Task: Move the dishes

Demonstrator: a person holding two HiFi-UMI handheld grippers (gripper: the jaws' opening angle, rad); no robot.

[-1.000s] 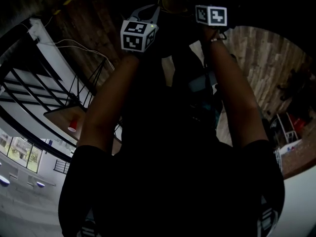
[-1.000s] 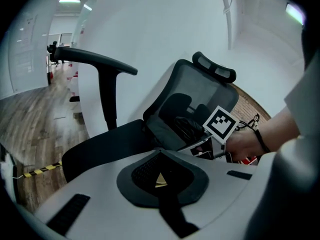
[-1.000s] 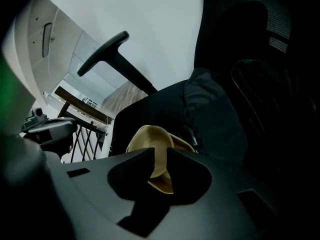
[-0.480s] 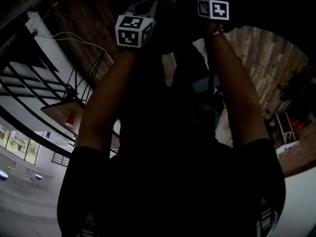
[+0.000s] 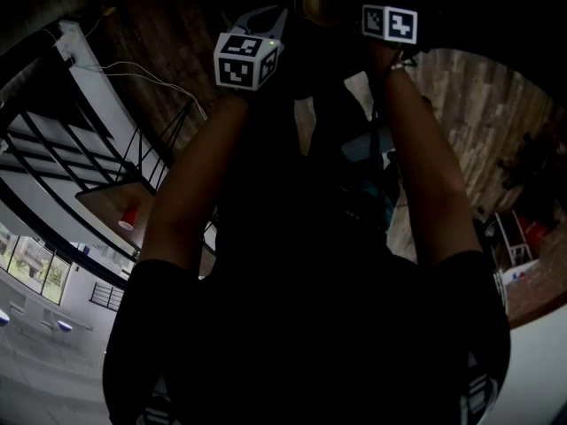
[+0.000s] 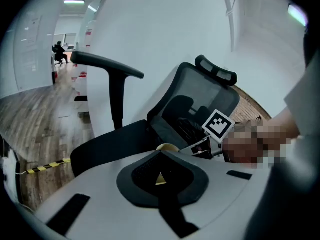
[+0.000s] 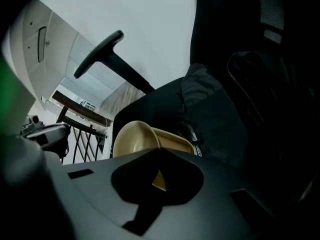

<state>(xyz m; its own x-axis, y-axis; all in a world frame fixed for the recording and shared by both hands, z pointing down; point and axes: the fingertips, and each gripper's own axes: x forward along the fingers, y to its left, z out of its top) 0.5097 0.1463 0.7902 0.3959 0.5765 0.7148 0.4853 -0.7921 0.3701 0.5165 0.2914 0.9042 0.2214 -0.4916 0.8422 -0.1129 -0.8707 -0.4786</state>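
The left hand-held gripper (image 6: 160, 174) and right hand-held gripper (image 7: 158, 176) each pinched the cream round plastic bowl (image 7: 134, 139), held aloft. Setting it down was apparently left.

left tool (image 6: 160, 156) | clamped on yellow dish (image 6: 168, 147) | office chair (image 6: 200, 91) behind

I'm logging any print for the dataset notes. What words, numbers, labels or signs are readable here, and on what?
No words or numbers are readable anywhere.
Left cube and right cube: black-and-white square marker patterns only, no letters.
Red patches far down the hall in the left gripper view: too small to read.
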